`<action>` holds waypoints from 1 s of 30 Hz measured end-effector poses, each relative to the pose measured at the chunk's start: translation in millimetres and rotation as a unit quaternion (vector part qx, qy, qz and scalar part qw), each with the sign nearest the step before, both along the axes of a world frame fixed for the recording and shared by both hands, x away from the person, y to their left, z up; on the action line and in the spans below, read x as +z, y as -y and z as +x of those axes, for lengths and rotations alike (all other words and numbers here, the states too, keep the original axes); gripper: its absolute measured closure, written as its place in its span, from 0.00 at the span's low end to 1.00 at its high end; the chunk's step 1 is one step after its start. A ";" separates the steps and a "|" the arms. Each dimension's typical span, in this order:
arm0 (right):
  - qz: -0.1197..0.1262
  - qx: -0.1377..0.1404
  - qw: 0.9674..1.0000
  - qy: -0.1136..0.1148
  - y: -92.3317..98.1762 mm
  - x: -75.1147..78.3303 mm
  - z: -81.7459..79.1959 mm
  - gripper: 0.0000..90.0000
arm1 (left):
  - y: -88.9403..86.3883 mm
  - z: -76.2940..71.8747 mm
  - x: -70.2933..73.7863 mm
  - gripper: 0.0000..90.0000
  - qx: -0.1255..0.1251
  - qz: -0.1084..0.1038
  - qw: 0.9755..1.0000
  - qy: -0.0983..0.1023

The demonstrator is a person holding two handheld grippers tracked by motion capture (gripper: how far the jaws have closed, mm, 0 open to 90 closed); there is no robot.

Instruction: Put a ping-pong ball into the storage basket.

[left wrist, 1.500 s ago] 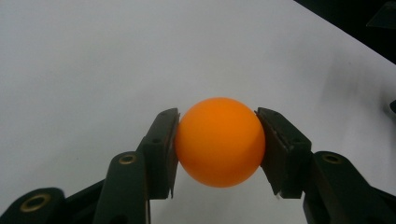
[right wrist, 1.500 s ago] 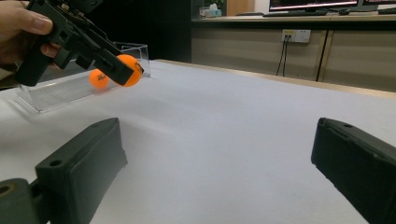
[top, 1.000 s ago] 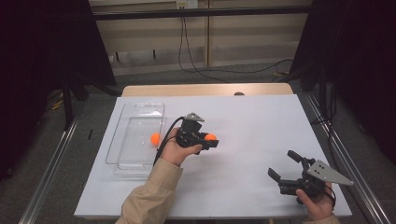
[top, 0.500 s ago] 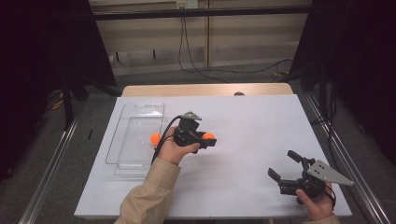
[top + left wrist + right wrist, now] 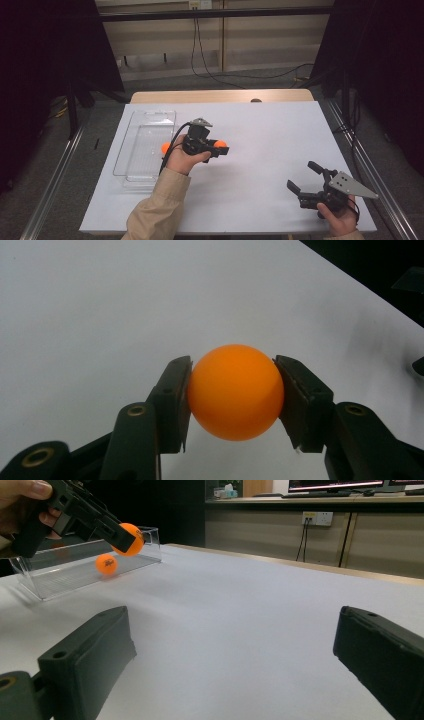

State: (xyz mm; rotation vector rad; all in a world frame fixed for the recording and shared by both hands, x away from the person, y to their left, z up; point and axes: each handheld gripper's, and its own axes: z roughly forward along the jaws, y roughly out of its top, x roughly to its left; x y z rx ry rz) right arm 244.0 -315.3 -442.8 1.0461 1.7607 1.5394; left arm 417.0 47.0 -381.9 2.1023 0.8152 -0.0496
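My left gripper (image 5: 233, 376) is shut on an orange ball (image 5: 234, 400), with one pad pressing each side of it. In the high view this gripper (image 5: 220, 149) holds that ball (image 5: 219, 144) above the white table, just right of a clear plastic tray (image 5: 145, 125). A second orange ball (image 5: 165, 148) lies inside the tray. My right gripper (image 5: 301, 175) is at the near right of the table, open and holding nothing. Its view shows its jaws wide apart (image 5: 235, 650), and farther off the held ball (image 5: 131, 537) and the tray ball (image 5: 106, 564).
The white table top (image 5: 270, 135) spreads between the two hands. A wooden strip (image 5: 220, 96) runs along its far edge. Metal rails (image 5: 55, 175) flank the table. Cables (image 5: 210, 65) hang behind it.
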 end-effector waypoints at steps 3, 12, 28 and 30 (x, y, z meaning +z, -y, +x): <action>0.001 -0.001 1.000 0.000 0.0 0.1 0.0 0.02 | -1.4 0.4 0.6 0.56 0.001 -0.001 1.000 -0.001; 0.001 -0.001 1.000 0.000 0.1 0.0 0.0 0.02 | -6.0 1.7 3.0 0.56 0.006 -0.003 1.000 0.000; 0.002 -0.001 1.000 0.000 -0.2 0.1 -0.1 0.02 | -15.4 4.3 7.5 0.56 0.015 -0.011 1.000 0.002; 0.001 0.000 1.000 0.000 -0.1 0.1 -0.1 0.02 | -16.6 4.5 7.9 0.56 0.017 -0.012 1.000 0.002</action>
